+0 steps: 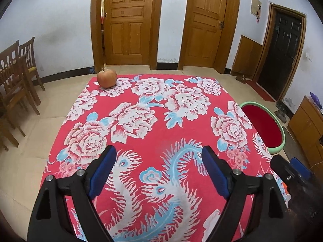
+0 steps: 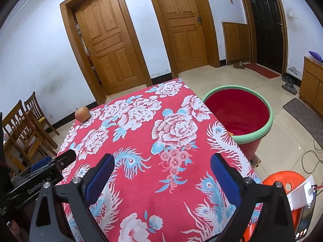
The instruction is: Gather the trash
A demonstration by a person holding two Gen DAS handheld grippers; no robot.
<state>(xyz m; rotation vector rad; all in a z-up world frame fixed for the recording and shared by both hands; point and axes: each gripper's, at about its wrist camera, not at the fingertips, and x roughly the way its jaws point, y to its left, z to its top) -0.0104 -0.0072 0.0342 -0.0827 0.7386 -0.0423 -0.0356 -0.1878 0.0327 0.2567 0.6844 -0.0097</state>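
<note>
An apple (image 1: 106, 78), orange-red with a short stem, sits whole at the far left corner of the worktop (image 1: 153, 129), which wears a red flowered cloth. Beside the worktop's right edge stands a red bin (image 2: 240, 113) with a green rim; something small and orange lies inside. Both left tongs (image 1: 159, 155) and right tongs (image 2: 161, 165) gape wide, holding nothing.
</note>
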